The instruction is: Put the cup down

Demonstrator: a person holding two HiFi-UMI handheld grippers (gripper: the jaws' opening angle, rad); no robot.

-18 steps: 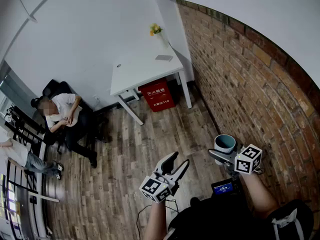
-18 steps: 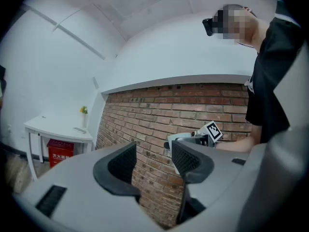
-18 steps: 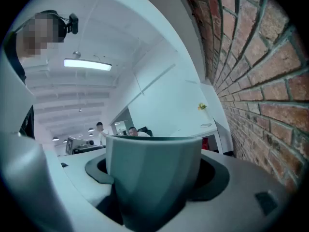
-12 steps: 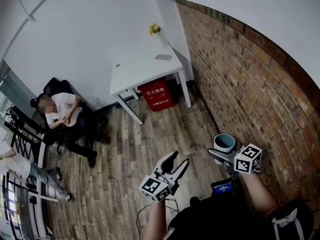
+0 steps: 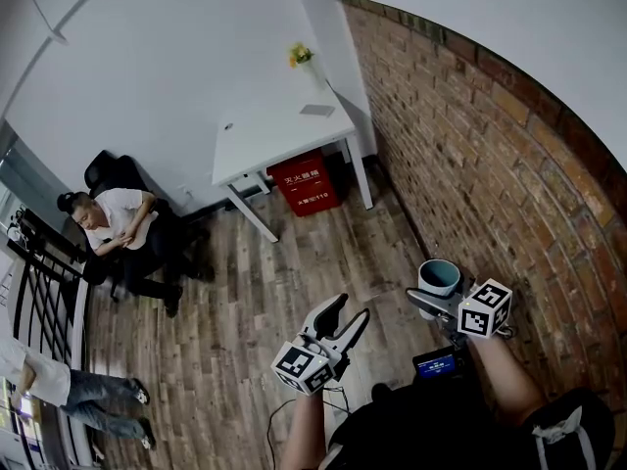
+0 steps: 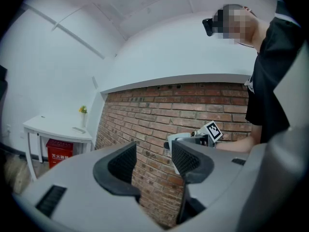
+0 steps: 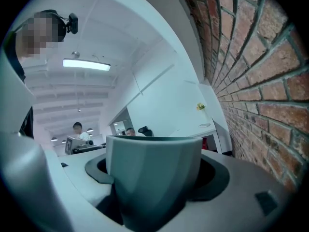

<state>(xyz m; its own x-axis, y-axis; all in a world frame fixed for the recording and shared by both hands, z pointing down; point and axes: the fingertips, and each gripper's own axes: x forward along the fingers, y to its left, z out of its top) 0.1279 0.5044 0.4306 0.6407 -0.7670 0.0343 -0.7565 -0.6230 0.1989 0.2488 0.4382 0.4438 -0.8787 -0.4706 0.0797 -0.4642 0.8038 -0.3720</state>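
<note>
Head view, far left: a black railing (image 5: 44, 287) and a seated person (image 5: 122, 225) in a dark chair (image 5: 106, 172), both well apart from the grippers. Further right a white table (image 5: 279, 135) stands against the white wall, with a red box (image 5: 306, 182) under it and yellow flowers (image 5: 299, 55) at its far corner. Bare wood floor (image 5: 255, 282) lies open between the table and the grippers. The left gripper (image 5: 345, 313) hovers over that floor, jaws apart and empty. The right gripper (image 5: 437, 300) clasps the teal cup (image 5: 439, 277) with jaws spread wide, holding it upright in the air near the brick wall (image 5: 490, 164) that bounds the right side.
</note>
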